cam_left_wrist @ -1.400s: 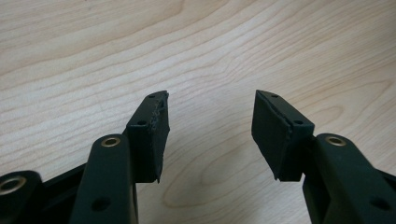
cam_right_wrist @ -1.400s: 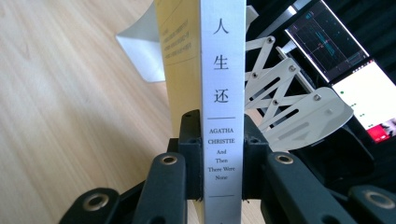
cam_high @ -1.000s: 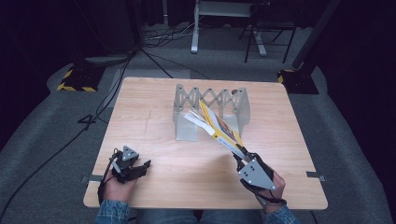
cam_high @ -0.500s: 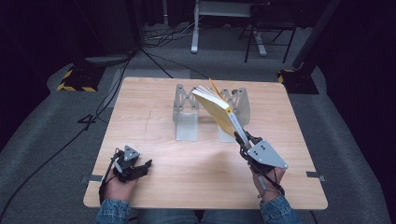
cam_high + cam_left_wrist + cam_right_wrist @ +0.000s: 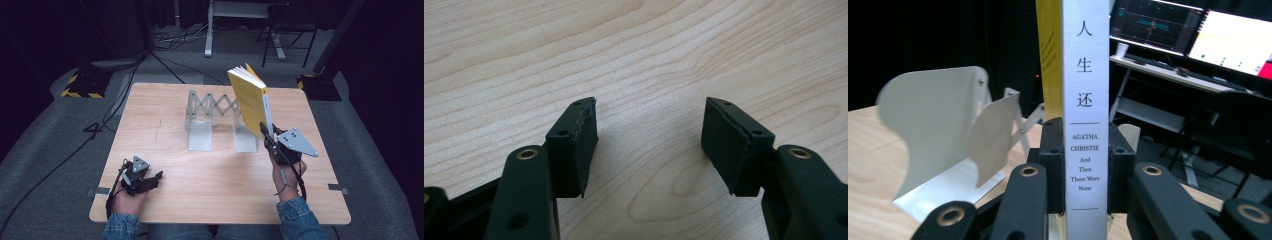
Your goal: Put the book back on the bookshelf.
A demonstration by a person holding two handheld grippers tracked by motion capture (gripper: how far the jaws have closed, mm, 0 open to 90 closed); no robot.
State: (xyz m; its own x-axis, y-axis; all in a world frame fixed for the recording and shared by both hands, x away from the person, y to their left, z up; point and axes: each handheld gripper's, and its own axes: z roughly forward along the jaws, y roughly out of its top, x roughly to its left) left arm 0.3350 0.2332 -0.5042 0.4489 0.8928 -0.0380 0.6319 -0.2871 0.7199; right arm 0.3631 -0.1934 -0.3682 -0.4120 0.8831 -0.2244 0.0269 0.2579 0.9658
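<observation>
1. A light wooden table [image 5: 220,185] with visible grain stands on a grey carpeted floor [image 5: 60,150] in a dark room.
2. On the table's far half, near the middle, stands a pale metal expanding book rack [image 5: 210,117]: upright plates joined by a scissor lattice, with two flat base plates lying on the wood.
3. In the right gripper view, the rack's curved upright plates [image 5: 938,130] rise from the tabletop.
4. At the near left corner, the left gripper [image 5: 141,176] sits low at the tabletop.
5. In the left gripper view, bare wood [image 5: 649,60] lies between and beyond the parted jaws.
6. Black cables [image 5: 100,130] run across the floor to the table's left.
</observation>
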